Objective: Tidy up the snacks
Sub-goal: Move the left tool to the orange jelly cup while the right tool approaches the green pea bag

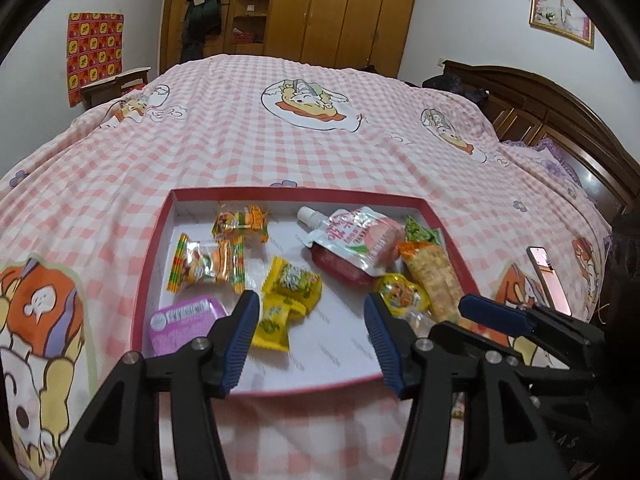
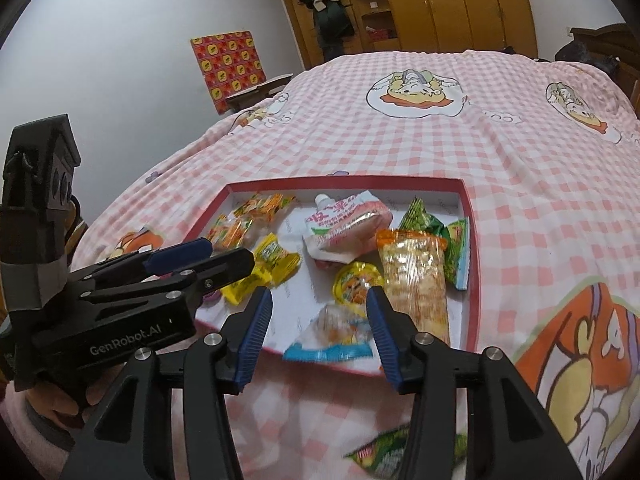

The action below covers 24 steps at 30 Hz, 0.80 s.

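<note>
While both claws hang over the near rim of the red box (image 1: 154, 248) on the checked bed (image 1: 320, 140), each stands part open and holds nothing. Left claw (image 1: 310, 344): yellow candy packs (image 1: 290, 292) lie below its gap, purple tub (image 1: 182, 322) beside its left finger. Right claw (image 2: 320, 334): a blue-edged clear packet (image 2: 332, 340) lies flat between its fingers, untouched. Spout pouch (image 1: 352, 240) lies mid-box, long axis diagonal, cap toward the far wall. Long cracker pack (image 2: 414, 284) runs near to far along the right wall. One green packet (image 2: 384, 454) lies outside on the bed.
</note>
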### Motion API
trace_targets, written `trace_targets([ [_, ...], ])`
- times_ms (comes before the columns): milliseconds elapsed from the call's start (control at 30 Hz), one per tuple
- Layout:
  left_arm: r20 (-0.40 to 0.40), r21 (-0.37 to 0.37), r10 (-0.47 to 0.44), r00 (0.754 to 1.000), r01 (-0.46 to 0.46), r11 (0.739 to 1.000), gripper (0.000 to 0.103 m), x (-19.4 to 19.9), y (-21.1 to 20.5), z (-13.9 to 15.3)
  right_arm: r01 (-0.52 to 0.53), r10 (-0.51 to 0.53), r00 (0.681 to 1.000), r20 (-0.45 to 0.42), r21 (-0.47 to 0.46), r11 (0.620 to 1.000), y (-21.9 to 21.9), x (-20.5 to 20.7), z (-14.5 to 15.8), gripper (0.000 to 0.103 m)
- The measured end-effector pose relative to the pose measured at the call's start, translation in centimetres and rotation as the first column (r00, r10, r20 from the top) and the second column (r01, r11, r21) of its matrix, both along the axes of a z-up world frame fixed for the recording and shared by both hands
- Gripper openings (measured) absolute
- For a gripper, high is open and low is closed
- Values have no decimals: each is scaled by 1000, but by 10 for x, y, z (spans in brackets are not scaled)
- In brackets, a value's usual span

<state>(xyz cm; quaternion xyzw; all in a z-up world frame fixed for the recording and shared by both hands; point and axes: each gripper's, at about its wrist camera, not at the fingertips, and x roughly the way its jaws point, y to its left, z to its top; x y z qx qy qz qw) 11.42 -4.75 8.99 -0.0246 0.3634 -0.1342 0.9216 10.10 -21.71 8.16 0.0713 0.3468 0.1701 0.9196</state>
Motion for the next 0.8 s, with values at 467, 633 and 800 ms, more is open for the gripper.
trace_targets([
  [467,-69,-25,2,998,-3,1000,58,-48,-7,-10,-17,16,999,-37,-30,999,-24,-43,-5,51],
  [633,-126,-44,-8,992,3,999,58,-59,-11,-23,8,-9,998,-63,-17,1000,-37,-54,-15,51],
  [800,-187,-43,-42,982,35,998,58,-74,-21,-36,36,-35,996,-81,7,999,-50,-68,-23,51],
])
